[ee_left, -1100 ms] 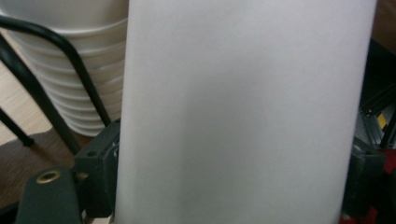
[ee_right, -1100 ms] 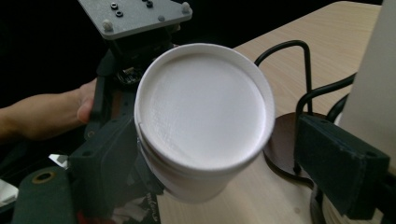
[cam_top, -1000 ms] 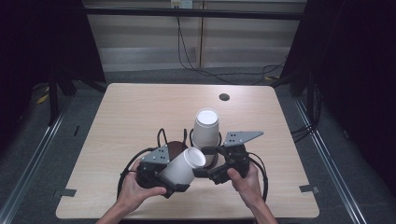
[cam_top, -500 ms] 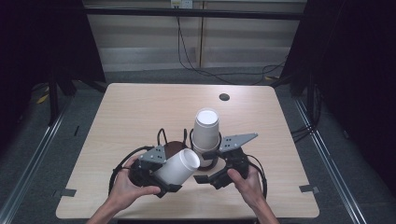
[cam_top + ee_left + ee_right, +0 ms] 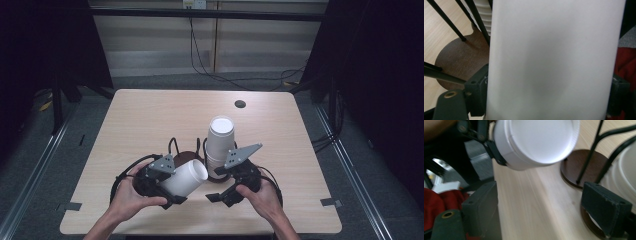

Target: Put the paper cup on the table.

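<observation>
In the high view my left gripper (image 5: 176, 186) is shut on a white paper cup (image 5: 187, 177), which lies tilted with its closed bottom up and to the right. In the left gripper view the cup (image 5: 554, 60) stands between both jaws. A stack of upturned white cups (image 5: 220, 141) stands in a black wire holder just right of it. My right gripper (image 5: 226, 194) is open, with nothing in it, low beside the stack. In the right gripper view the held cup (image 5: 536, 142) hangs beyond the right gripper's (image 5: 544, 212) parted jaws.
A dark round wooden base (image 5: 186, 155) with thin black wire posts sits left of the stack, also the base (image 5: 581, 167) in the right gripper view. A small dark hole (image 5: 240, 104) marks the far table. Both hands are near the table's front edge (image 5: 200, 231).
The left gripper has carried the cup slightly left and toward the person, away from the stack. The right gripper has drawn back toward the front edge.
</observation>
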